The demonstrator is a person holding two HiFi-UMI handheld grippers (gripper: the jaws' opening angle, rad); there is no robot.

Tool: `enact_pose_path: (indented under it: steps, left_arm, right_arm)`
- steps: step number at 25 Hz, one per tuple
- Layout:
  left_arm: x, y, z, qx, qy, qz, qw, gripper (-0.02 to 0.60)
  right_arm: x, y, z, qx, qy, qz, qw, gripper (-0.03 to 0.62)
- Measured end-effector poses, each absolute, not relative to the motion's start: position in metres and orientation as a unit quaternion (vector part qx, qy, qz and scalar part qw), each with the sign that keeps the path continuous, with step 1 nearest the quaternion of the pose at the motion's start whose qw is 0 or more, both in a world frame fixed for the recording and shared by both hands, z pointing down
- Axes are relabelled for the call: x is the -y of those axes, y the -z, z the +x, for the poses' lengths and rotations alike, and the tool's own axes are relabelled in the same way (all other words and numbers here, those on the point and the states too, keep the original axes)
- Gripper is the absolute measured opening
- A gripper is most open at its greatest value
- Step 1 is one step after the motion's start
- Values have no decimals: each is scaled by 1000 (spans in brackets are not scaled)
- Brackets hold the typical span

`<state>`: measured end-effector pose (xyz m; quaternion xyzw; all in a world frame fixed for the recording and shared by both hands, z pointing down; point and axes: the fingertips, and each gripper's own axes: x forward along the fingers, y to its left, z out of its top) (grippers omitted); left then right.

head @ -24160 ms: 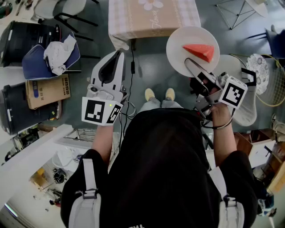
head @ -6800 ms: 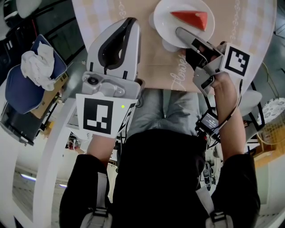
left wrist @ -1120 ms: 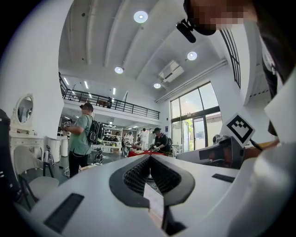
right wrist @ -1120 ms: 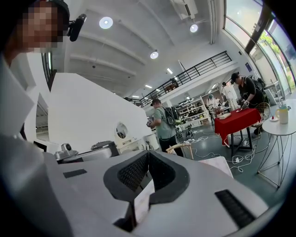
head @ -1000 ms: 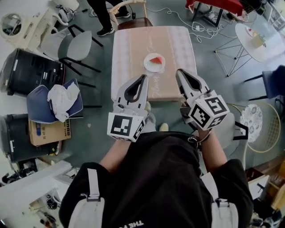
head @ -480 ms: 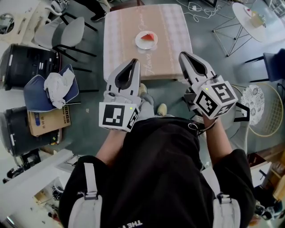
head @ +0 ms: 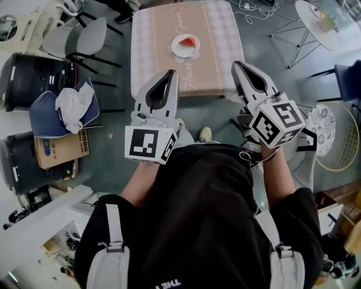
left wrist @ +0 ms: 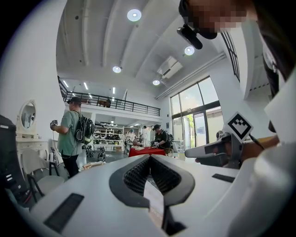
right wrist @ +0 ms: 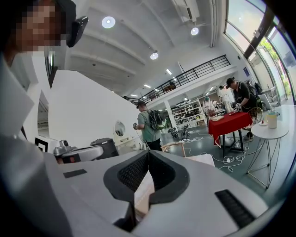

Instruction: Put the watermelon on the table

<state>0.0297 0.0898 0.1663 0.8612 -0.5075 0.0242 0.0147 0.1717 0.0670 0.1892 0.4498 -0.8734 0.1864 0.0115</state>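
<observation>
A person in a black top (head: 197, 214) fills the lower half of the head view, standing on a grey floor (head: 113, 124). Above them, at the top centre of the frame, is a table (head: 163, 22) covered with a pale checked cloth. Two black cases (head: 28, 70) sit along the left edge, with a blue cushion (head: 48, 110) carrying a crumpled white cloth (head: 70, 107) between them and a cardboard box (head: 56, 149) just below it. A grey chair (head: 73, 34) stands in the upper left, and a round white side table (head: 318, 17) in the upper right corner.

The left gripper (head: 170, 73) is held out left of centre and the right gripper (head: 237, 64) right of centre, both pointing toward the table's near edge and well apart from each other. In each gripper view the two jaws meet at the tips with nothing between them.

A small white plate (head: 175, 51) rests on the table, near its middle. The red watermelon slice (head: 187, 42) lies on that plate, clear of both grippers.
</observation>
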Motion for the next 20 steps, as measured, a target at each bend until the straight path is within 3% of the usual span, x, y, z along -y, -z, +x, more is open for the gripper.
enact_pose_path:
  steps: [20]
  left_arm:
    - [-104, -157, 42, 494, -17, 869, 2, 12]
  right_arm:
    - [-81, -174, 198, 866, -174, 469, -12, 14]
